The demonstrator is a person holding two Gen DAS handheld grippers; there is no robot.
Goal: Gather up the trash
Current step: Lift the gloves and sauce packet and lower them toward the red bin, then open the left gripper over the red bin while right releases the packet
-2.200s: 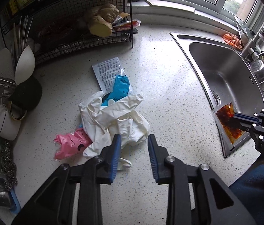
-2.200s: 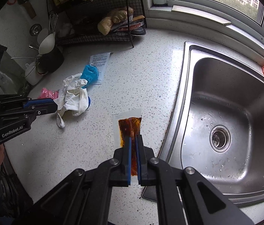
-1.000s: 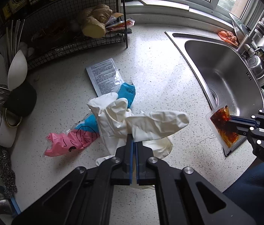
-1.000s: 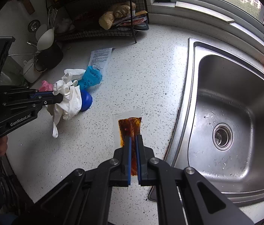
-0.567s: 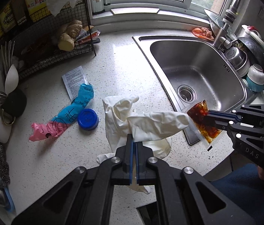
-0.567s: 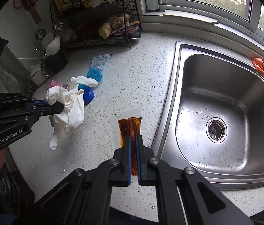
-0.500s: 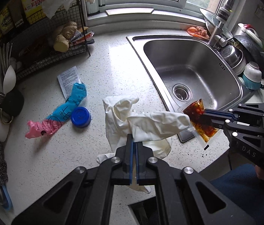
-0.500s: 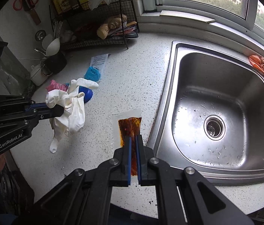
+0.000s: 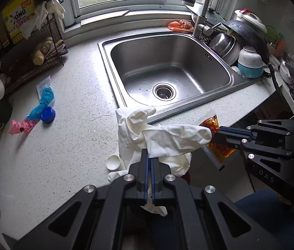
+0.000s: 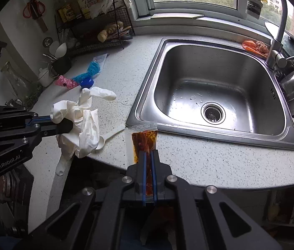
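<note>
- A black wire rack [image 9: 32, 48] stands at the far left of the speckled white countertop [image 9: 67, 141], with a yellow detergent box [image 9: 18, 20] on its top shelf and knobbly ginger roots [image 9: 40, 51] on the lower one.
- Near it on the counter lie a crumpled pink-and-blue plastic wrapper [image 9: 32, 116], a printed paper sachet [image 9: 43, 83] and a round blue bottle cap [image 9: 47, 112]; cap and wrapper touch.
- A small white plastic spoon [image 10: 109, 136] lies near the counter's front edge, partly hidden by the gloves.
- The left gripper [image 9: 148, 162] has its blue-padded jaws clamped on a bunch of crumpled white latex gloves [image 9: 159, 137], which hang in the air over the counter's front edge, one finger dangling below.
- The right gripper [image 10: 149, 162] has its jaws pinched tight on a clear plastic sauce packet of red-brown oily sauce [image 10: 144, 139], held upright off the counter in front of the sink rim.
- The stainless steel sink [image 10: 220, 87] sits behind, its basin bare around the drain.
- An orange cloth [image 10: 254, 45] lies at the sink's far rim by the curved metal tap [image 10: 276, 31].
- Stacked pots and bowls [image 9: 240, 50] crowd the far right.
</note>
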